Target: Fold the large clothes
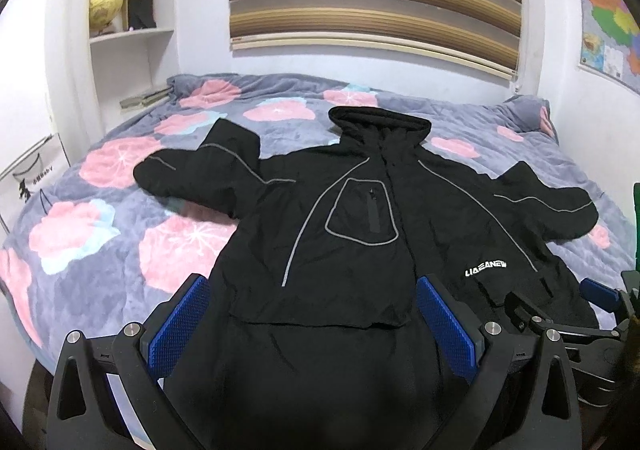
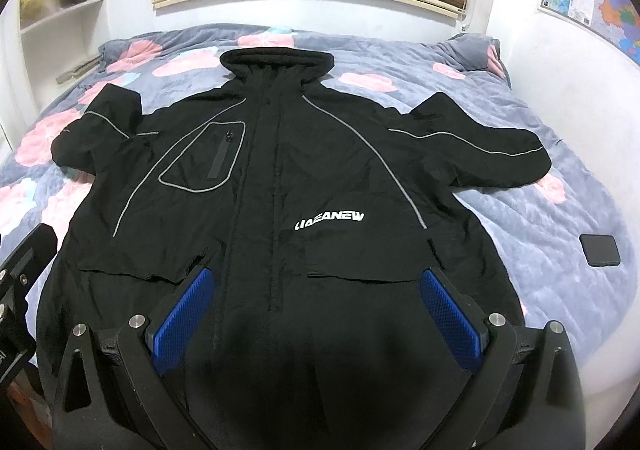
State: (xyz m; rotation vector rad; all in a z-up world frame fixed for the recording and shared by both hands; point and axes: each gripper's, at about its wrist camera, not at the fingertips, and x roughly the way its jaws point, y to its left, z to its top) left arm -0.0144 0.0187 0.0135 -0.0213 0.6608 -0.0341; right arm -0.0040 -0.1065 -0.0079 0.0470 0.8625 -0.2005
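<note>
Jacket [image 2: 280, 178], black, lies front-up and spread flat on bed [image 2: 560, 210], filling frame centre. Left claw [image 1: 312, 314] spread wide over lower-left hem, empty. Right claw [image 2: 316, 302] likewise spread, empty, lower centre. Dark phone [image 2: 600, 249] at right.

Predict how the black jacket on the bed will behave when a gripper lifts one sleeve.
The black jacket would probably sag: its wrinkled fabric looks floppy. The sleeve looks padded, so likely bulky rather than thin. Its smooth-looking shell may slip between the pads.
</note>
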